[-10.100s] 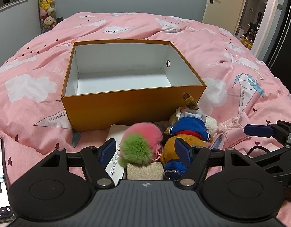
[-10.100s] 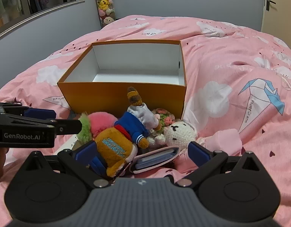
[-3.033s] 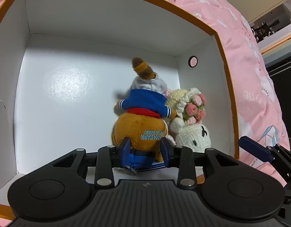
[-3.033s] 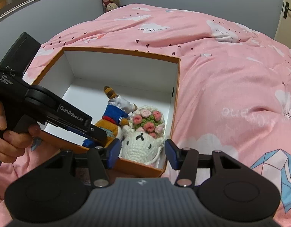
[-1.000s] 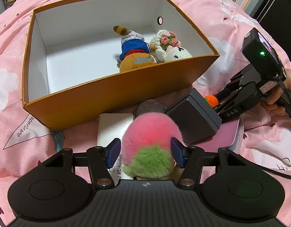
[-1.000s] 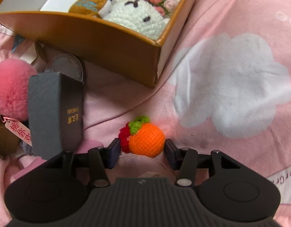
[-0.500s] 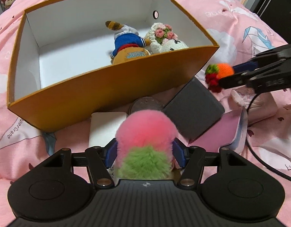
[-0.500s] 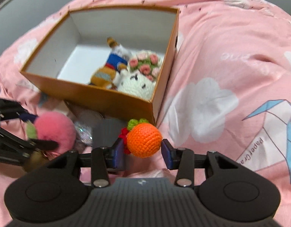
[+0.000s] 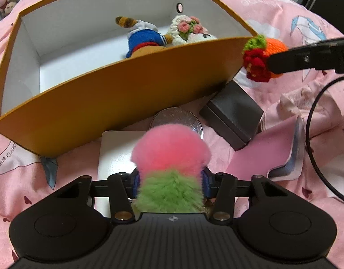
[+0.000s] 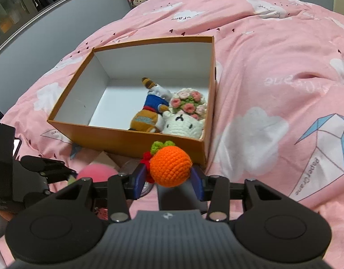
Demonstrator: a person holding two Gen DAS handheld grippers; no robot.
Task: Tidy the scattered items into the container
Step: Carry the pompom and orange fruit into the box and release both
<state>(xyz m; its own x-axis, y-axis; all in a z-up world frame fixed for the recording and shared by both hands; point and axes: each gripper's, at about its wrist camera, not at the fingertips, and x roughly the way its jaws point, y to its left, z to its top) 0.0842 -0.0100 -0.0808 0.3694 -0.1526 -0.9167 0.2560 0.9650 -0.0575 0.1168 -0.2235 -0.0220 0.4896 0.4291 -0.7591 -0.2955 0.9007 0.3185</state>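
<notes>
Left wrist view: the left hand-held gripper (image 9: 169, 185) has just closed its jaws on a pink and green pompom (image 9: 170, 157), low on the bed beside the orange box (image 9: 118, 94). A grey case (image 9: 233, 114) and a pink pouch (image 9: 270, 152) lie nearby, seen only here.

Right wrist view: the right hand-held gripper (image 10: 169, 178) grips a crocheted orange (image 10: 170, 165) just short of the box's near wall. Likely next: carry it over the rim and release it beside the two toys inside.

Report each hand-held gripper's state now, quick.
Left hand-held gripper: jaws have just been closing, now shut on the pink and green pompom.
Right hand-held gripper: shut on the crocheted orange.
</notes>
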